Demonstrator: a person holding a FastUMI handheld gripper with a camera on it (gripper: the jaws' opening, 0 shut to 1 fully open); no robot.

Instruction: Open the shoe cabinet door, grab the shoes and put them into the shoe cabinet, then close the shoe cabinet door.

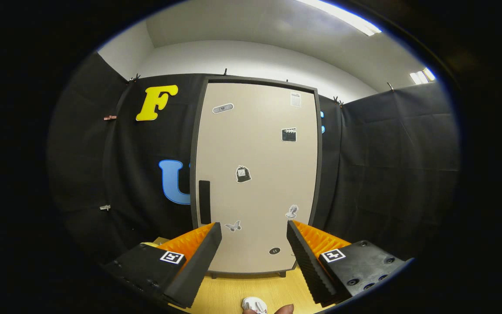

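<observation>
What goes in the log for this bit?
door: shut | handle: untouched | tool: open, holding nothing

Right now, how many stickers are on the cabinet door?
7: top left, top right, clapperboard below it, centre, lower right, butterfly, bottom. The open claw may hide others.

The shoe cabinet (255,174) stands on the surface (233,292), with its back to the booth wall (386,174). Its door is closed, and the handle (204,202) sits low on the left side. The gripper (254,233) is in front of the door with jaws apart. A shoe (254,304) lies between them, down near the camera.
</observation>
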